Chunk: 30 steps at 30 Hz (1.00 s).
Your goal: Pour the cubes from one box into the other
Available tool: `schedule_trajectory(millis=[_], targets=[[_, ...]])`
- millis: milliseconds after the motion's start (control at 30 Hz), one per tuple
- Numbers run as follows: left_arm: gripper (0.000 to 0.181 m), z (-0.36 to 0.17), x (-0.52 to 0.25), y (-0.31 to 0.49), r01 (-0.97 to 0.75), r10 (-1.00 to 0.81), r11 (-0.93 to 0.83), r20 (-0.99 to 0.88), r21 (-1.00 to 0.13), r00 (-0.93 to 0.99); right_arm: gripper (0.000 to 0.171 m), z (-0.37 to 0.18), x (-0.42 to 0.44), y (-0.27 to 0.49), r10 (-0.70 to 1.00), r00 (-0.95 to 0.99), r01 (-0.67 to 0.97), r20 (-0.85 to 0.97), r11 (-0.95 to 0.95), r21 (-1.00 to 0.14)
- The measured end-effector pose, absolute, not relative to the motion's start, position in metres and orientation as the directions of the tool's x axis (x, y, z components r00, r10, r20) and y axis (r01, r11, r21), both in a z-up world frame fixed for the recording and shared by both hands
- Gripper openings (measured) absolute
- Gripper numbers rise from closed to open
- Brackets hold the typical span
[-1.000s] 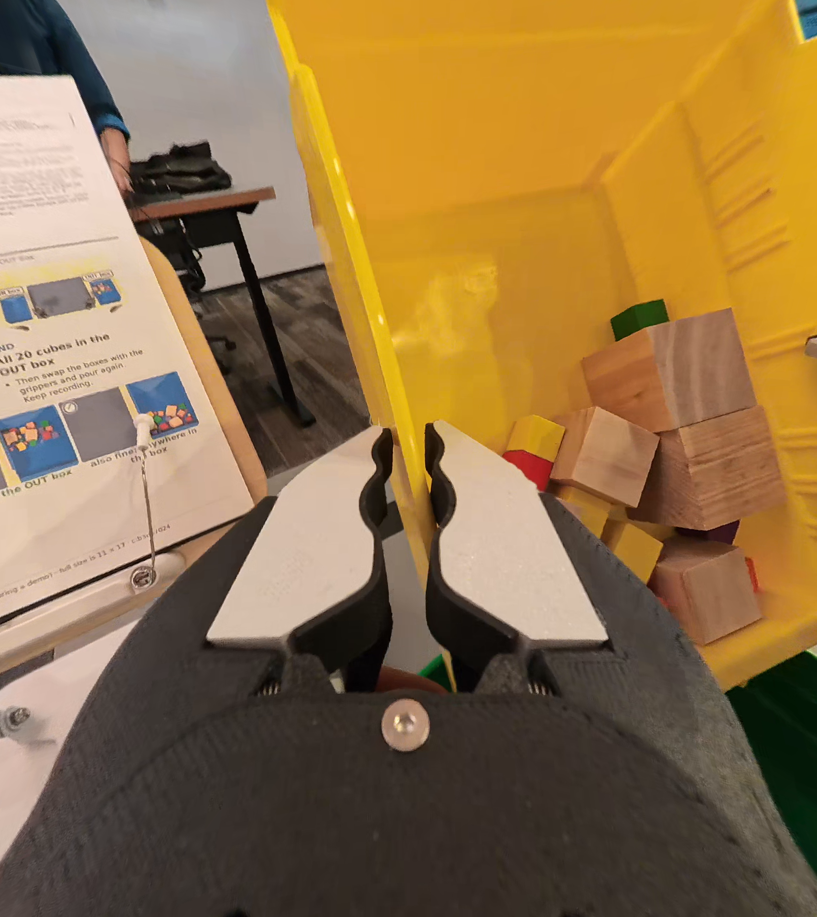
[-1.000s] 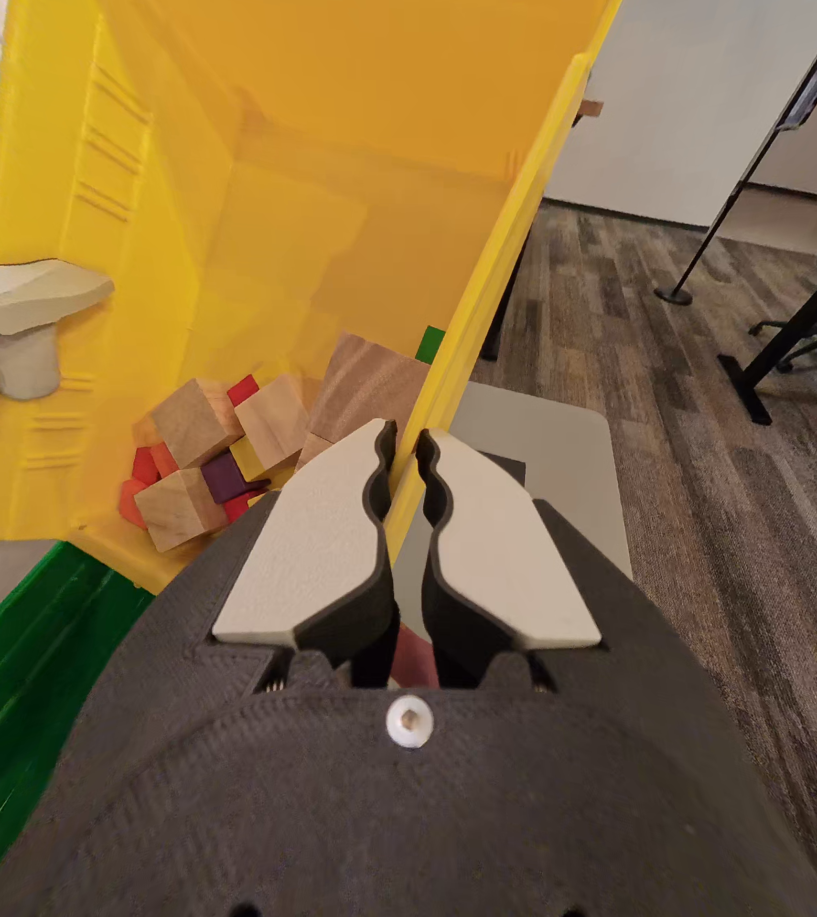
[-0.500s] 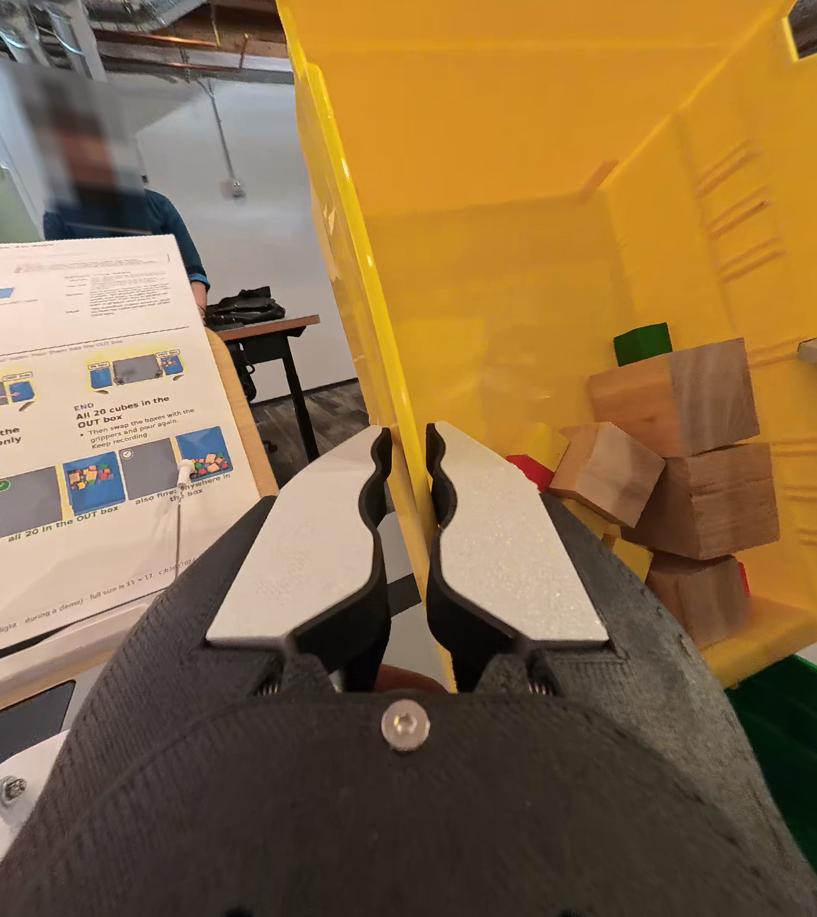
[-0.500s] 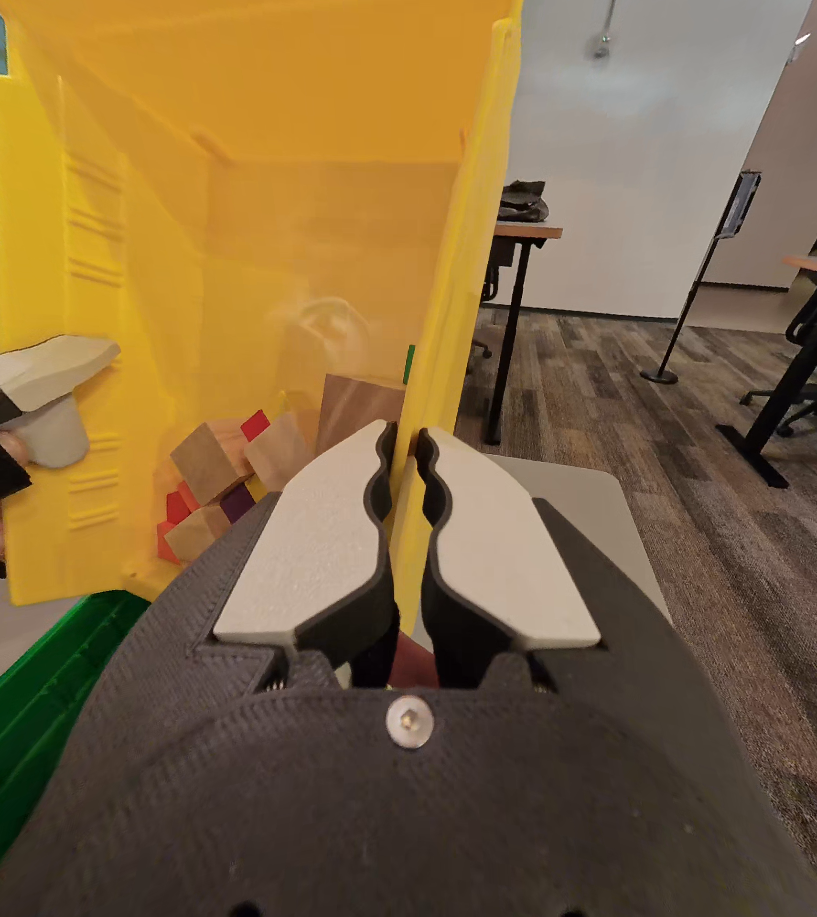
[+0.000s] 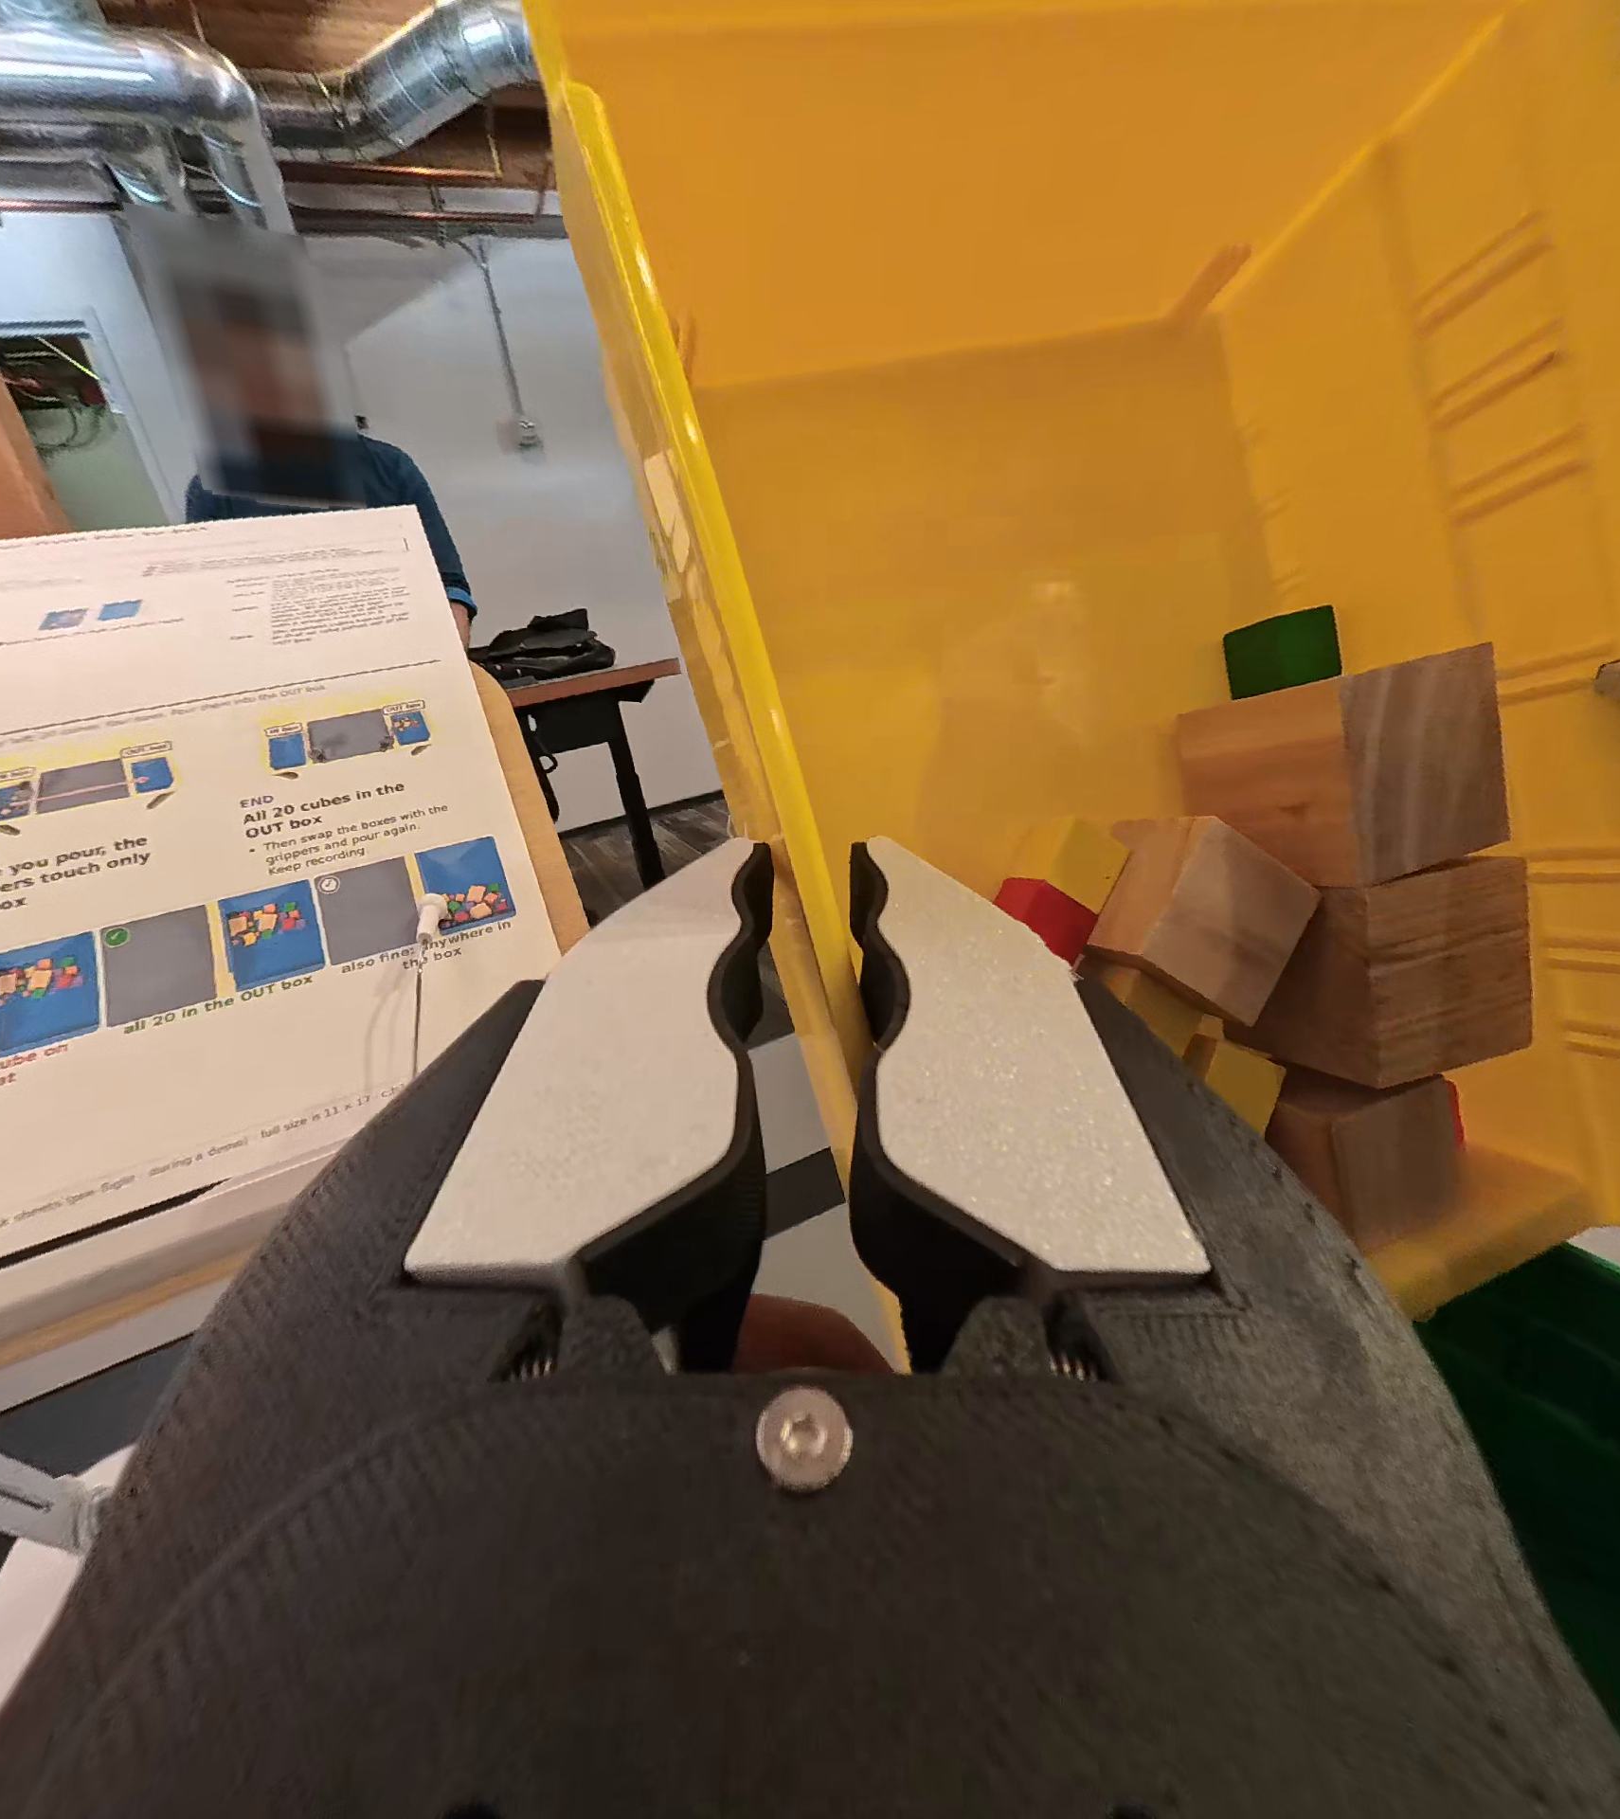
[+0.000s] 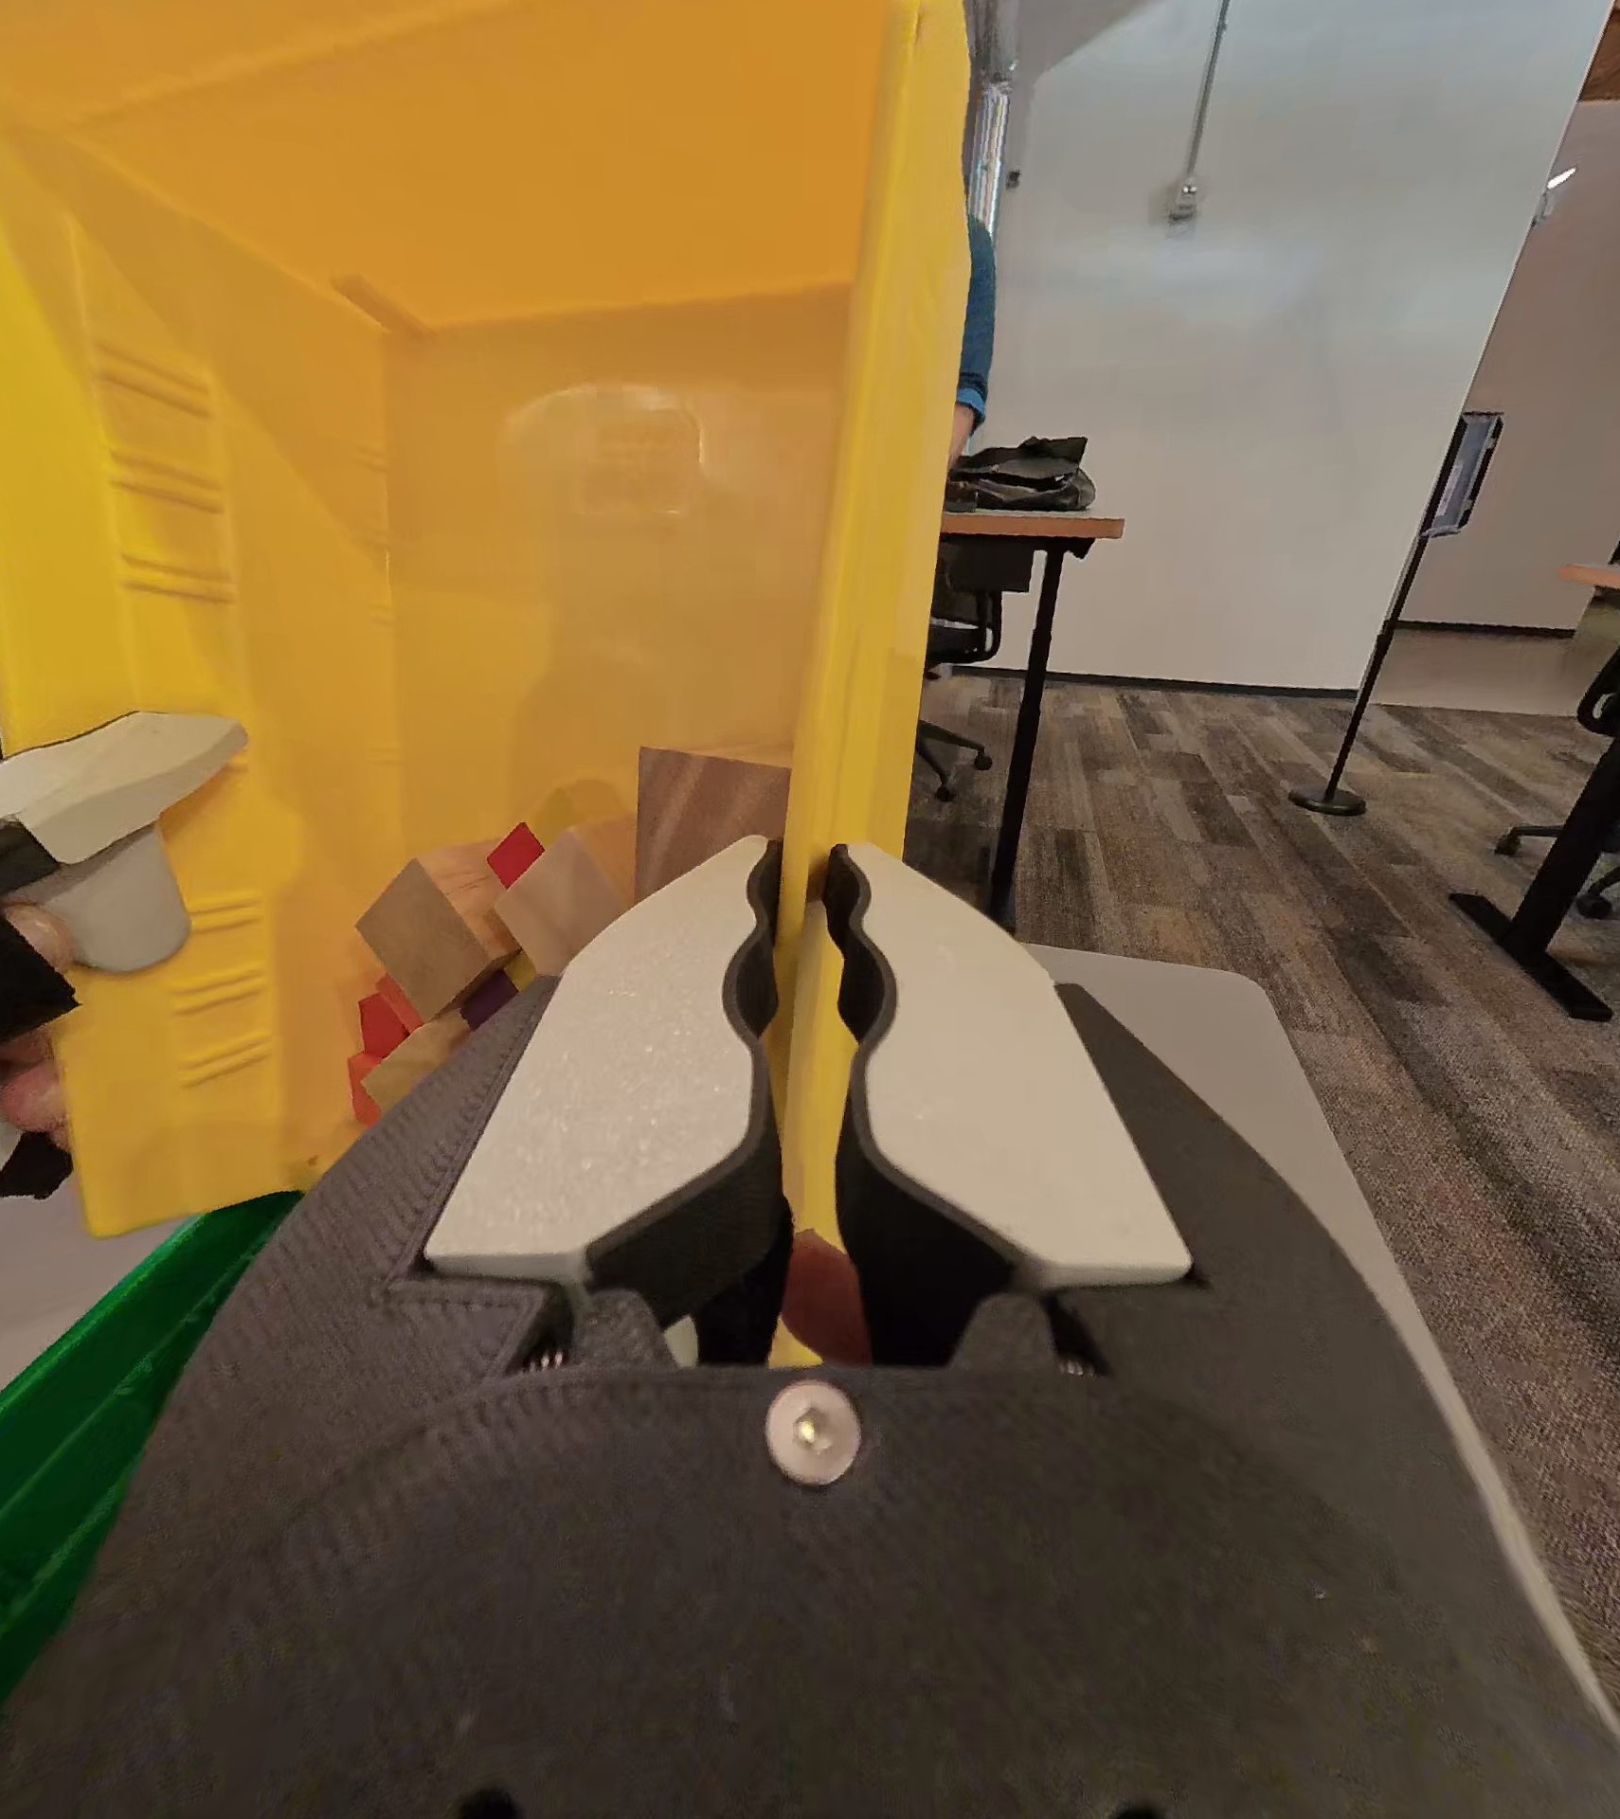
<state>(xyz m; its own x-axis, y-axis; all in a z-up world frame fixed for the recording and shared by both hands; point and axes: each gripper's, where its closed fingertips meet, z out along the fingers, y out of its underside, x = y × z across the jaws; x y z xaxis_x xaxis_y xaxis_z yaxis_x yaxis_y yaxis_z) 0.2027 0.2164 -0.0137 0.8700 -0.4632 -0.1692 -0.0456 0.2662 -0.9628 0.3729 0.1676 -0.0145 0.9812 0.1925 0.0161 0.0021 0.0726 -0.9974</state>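
Yellow box tipped steeply over the green one

Left gripper (image 5: 811, 866) and right gripper (image 6: 798, 866) each clench a wall of the yellow box (image 5: 1032, 394); cubes (image 5: 1357, 886) pile at its low edge above the green box (image 6: 48, 1457).

Instruction sheet (image 5: 196, 837), desks (image 6: 1032, 532), wood floor (image 6: 1279, 837)

table (image 6: 1180, 1024) (grey) | green box (image 6: 48, 1457) on it | instruction sheet (image 5: 196, 886) stands there

Left gripper (image 5: 811, 866) closed nearly together, right gripper (image 6: 801, 866) likewise, both raised, pointing forward
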Motion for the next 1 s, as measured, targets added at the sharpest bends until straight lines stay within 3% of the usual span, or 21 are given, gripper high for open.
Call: schedule_trajectory(millis=[1000], targets=[[0.012,-0.014,0.2,0.202,0.028,-0.432,0.352,-0.136,-0.936,0.891,0.007,-0.02,0.372,0.151,0.32,0.943,-0.164,-0.093,0.203,-0.965]])
